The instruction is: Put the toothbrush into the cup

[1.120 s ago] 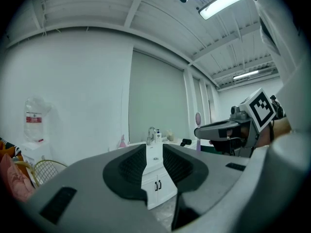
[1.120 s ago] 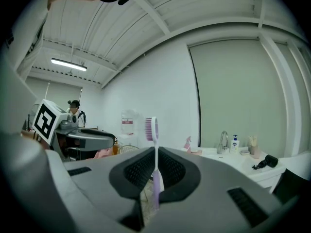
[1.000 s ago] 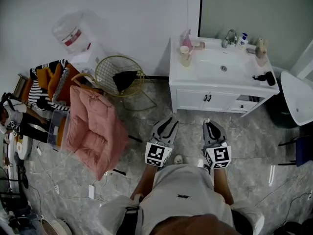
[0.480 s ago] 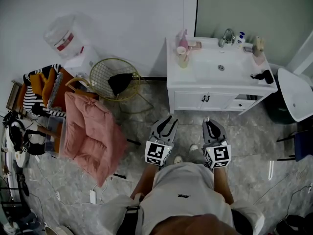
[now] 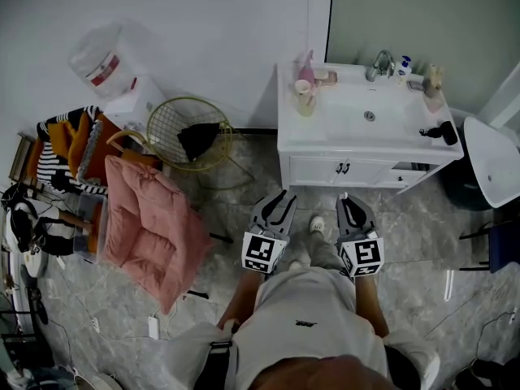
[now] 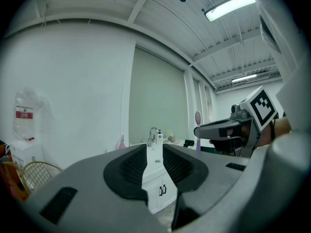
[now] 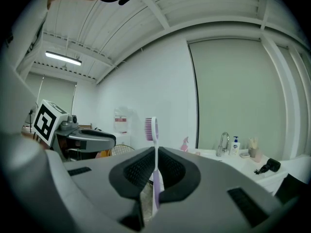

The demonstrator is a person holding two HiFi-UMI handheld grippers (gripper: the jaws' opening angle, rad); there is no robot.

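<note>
Right claw [image 7: 155, 153] grips a purple toothbrush [image 7: 155, 171] by the handle, the bristled head standing upright above the jaws. Left claw [image 6: 154, 152] carries nothing; its jaws are a narrow gap apart, and the front of the white table [image 5: 325, 130] shows through that gap. Seen from the head view, a person holds both claws out side by side over the marble floor [image 5: 244, 189], short of the table's front and pointing toward it, so the toothbrush is well apart from the table. The cup [image 5: 305, 98], cream-coloured, stands on the table's left edge, beside the sink basin. A pink spray bottle [image 5: 307, 66] stands just behind it, at the table's back left corner. A tap [image 5: 382, 62] rises at the back of the table with a small pump bottle [image 5: 404, 63] next to it, and a black object [image 5: 439, 130] lies on the table's right side. Left of the table, against the wall, sits a wire basket [image 5: 180, 120], and farther left a pink cushion [image 5: 150, 226].
</note>
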